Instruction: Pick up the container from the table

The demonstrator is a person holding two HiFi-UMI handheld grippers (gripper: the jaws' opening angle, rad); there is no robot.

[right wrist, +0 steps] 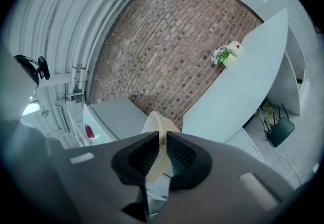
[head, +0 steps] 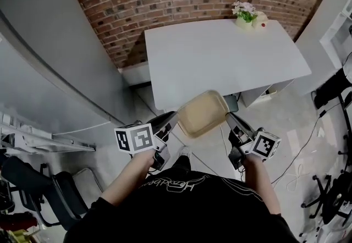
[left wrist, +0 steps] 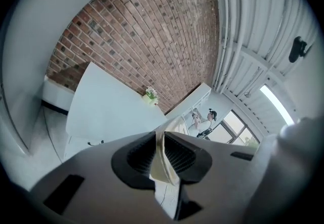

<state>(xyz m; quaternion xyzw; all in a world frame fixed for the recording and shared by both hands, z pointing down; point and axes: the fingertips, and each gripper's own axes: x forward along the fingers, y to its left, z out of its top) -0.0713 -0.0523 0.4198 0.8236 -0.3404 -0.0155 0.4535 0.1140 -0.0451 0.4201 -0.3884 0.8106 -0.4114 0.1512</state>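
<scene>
**Inspector:** Where is the container?

**Recorder:** The beige container (head: pixel 202 114) is off the table (head: pixel 220 55). It is held in the air by the table's near edge, between the two grippers.

**Inspector:** Left gripper?

**Recorder:** The left gripper (left wrist: pixel 161 154) is clamped on the container's left rim, with the thin wall pinched between its ribbed pads.

**Inspector:** Right gripper?

**Recorder:** The right gripper (right wrist: pixel 162 153) is closed the same way on the opposite rim. A flower pot (head: pixel 246 15) stands at the table's far edge, well apart from the container.

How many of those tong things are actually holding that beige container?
2. The left tongs pinch the left edge of the container; the right tongs pinch its right edge. Both are shut on it, holding it in the air short of the table.
</scene>
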